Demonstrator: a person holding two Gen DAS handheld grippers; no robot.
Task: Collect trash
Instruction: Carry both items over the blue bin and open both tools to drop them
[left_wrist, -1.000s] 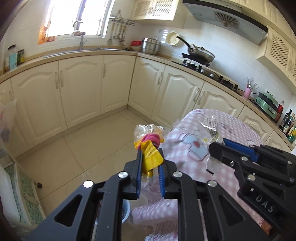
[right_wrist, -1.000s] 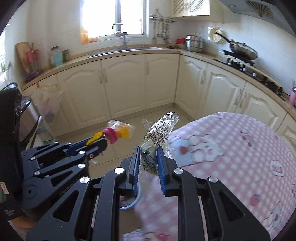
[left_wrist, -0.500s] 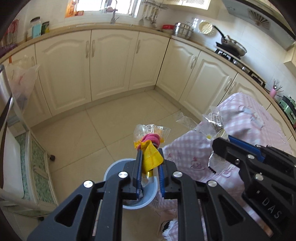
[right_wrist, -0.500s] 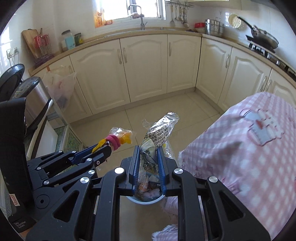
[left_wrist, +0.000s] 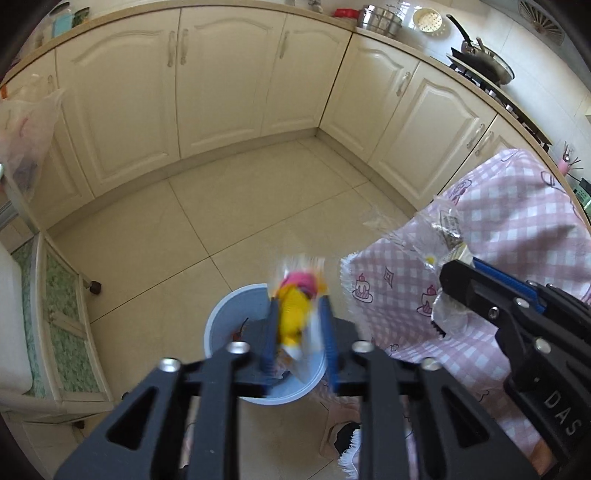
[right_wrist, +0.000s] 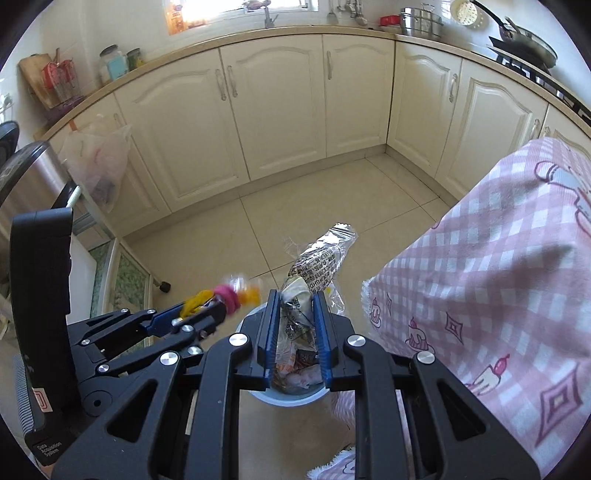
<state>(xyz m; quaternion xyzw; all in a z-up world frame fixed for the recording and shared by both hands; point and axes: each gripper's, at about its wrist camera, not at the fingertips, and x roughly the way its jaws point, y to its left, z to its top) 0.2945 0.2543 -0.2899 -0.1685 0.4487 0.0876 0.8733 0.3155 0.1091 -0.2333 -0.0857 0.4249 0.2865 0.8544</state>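
A blurred yellow and pink snack wrapper (left_wrist: 293, 317) sits loose between the jaws of my left gripper (left_wrist: 299, 306), which are opening right above a light blue trash bin (left_wrist: 221, 321) on the floor. In the right wrist view the left gripper (right_wrist: 214, 306) shows from the side, the yellow and pink wrapper (right_wrist: 229, 293) at its tip. My right gripper (right_wrist: 294, 299) is shut on a clear printed plastic wrapper (right_wrist: 317, 262) over the same bin (right_wrist: 288, 400), which holds other wrappers.
A table with a pink checked cloth (right_wrist: 480, 277) stands right of the bin, its edge hanging close. Cream cabinets (left_wrist: 221, 81) line the far walls. A white wheeled cart (left_wrist: 55, 314) and a hanging plastic bag (right_wrist: 99, 162) are on the left.
Both grippers came down from table height to just above the bin. The left jaws have spread and the yellow wrapper now blurs between them. The right grip looks the same.
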